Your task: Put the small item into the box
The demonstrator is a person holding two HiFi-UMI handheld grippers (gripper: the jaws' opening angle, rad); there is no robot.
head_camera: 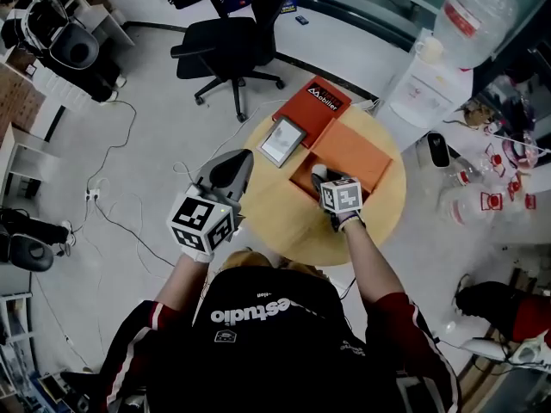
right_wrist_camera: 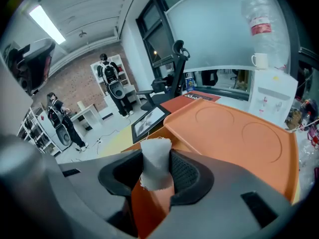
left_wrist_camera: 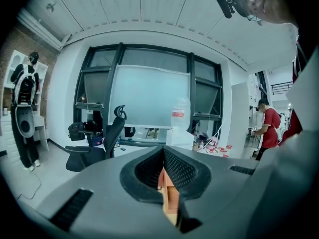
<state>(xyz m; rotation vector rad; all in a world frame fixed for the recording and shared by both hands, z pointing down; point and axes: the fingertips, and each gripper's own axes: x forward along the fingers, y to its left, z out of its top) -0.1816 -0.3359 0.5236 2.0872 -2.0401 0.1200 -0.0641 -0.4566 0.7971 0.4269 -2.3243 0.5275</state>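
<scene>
Holding the small item (right_wrist_camera: pixel 155 164), a scrap of white cloth with frayed edges, my right gripper (head_camera: pixel 324 177) is clenched on it. The pads pinch its middle so both ends poke out. The gripper hangs over the open box (head_camera: pixel 351 155), nose tilted down toward the hollow at the box's 7 o'clock corner. I read that as lining up the drop, and the cloth is not yet let go.

The box sits toward 1 o'clock on the round table (head_camera: pixel 280 231), its flap thrown back so the mouth is free. My left gripper (head_camera: pixel 231 169) waits off the table's 9 o'clock edge, jaws closed together on nothing, probably parked clear of the working side. A tablet (head_camera: pixel 282 140) lies at 11 o'clock, just beside the box.

The red-orange lid (head_camera: pixel 312 108) at 12 o'clock carries white lettering that looks like "Mobilier". The wearer's dark top shows "estudio", seemingly the end of a longer word. The water bottle (head_camera: pixel 472 11) has a red label I cannot read.
</scene>
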